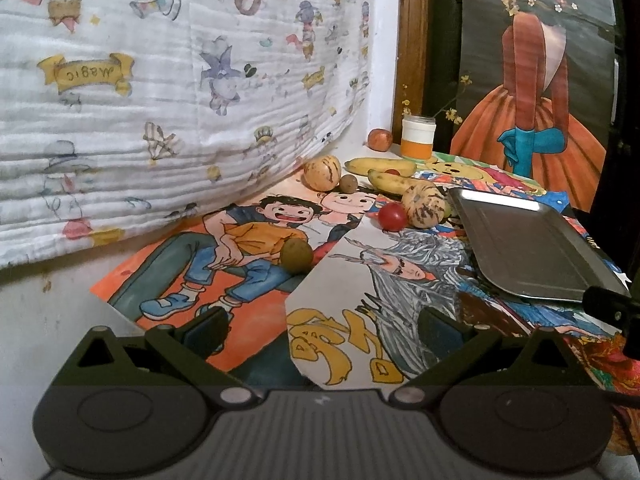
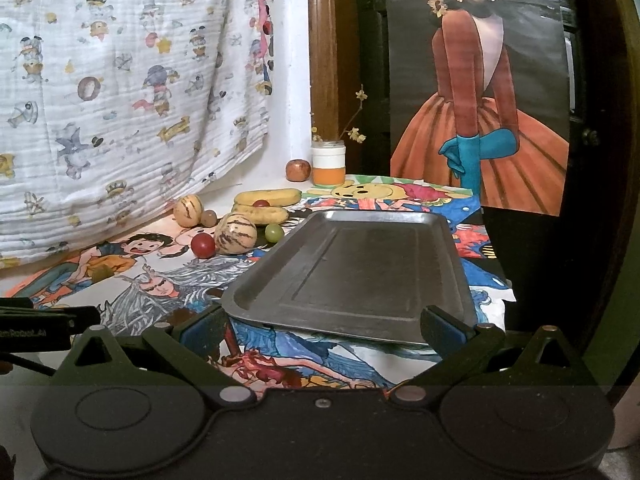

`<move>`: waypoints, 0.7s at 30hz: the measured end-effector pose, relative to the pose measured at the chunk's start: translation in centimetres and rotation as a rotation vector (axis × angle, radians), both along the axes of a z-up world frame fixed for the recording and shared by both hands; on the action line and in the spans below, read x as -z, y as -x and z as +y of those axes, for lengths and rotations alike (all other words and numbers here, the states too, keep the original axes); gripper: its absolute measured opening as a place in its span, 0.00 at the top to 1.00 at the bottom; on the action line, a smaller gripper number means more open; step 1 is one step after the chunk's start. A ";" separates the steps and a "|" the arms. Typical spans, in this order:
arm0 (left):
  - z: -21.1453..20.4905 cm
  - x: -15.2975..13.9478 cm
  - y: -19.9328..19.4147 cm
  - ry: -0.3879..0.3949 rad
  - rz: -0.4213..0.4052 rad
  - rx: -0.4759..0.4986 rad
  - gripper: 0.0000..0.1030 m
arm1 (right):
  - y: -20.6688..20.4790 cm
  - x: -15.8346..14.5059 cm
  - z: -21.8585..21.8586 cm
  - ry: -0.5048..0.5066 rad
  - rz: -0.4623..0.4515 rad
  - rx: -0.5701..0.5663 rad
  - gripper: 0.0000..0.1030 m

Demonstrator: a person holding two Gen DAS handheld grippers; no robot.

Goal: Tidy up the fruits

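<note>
While our two grippers hang wide open and empty over the drawing-covered table, the sorting has, by our reading, not begun. Beyond the jaws of our right gripper (image 2: pixel 322 326), almost straight ahead and close, lies the metal tray (image 2: pixel 360 264), bare of any fruit. Ahead of our left gripper (image 1: pixel 320 330), the same tray sits off to the right of the jaws, with the fruit farther out. Two bananas (image 1: pixel 390 174) lie side by side well beyond the jaws. Two striped melons follow: one (image 1: pixel 423 205) just left of the tray's far corner, the other (image 1: pixel 322 173) farther left, near the hanging cloth. An apple (image 1: pixel 380 139) rests at the far wall beside an orange-and-white jar (image 1: pixel 418 138). Closest to our left jaws is a brownish-green fruit (image 1: pixel 296 255), slightly left of centre. A red tomato (image 1: pixel 393 217) touches the nearer melon; a green grape (image 2: pixel 274 233) sits just to its right; a second small red fruit lies between the bananas. Every piece is left to move.
</note>
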State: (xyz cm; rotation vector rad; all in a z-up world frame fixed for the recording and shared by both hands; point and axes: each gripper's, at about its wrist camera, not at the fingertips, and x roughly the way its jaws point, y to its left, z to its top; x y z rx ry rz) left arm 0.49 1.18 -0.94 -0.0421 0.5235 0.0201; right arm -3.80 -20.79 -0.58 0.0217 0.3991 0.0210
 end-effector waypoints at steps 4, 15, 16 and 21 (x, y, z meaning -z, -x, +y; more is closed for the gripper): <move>0.0 0.0 0.0 0.000 -0.001 -0.001 0.00 | 0.0 0.0 0.0 -0.001 -0.001 0.003 0.00; 0.8 -0.5 0.1 0.011 -0.018 -0.011 0.00 | 0.4 -1.1 -0.5 -0.006 -0.036 0.003 0.00; 1.0 -0.7 0.2 0.010 -0.025 -0.015 0.00 | 0.5 -1.5 -0.6 -0.005 -0.044 -0.008 0.00; 2.0 -2.0 0.5 -0.008 -0.067 -0.046 0.00 | 1.8 -5.0 -1.7 -0.019 -0.097 -0.009 0.00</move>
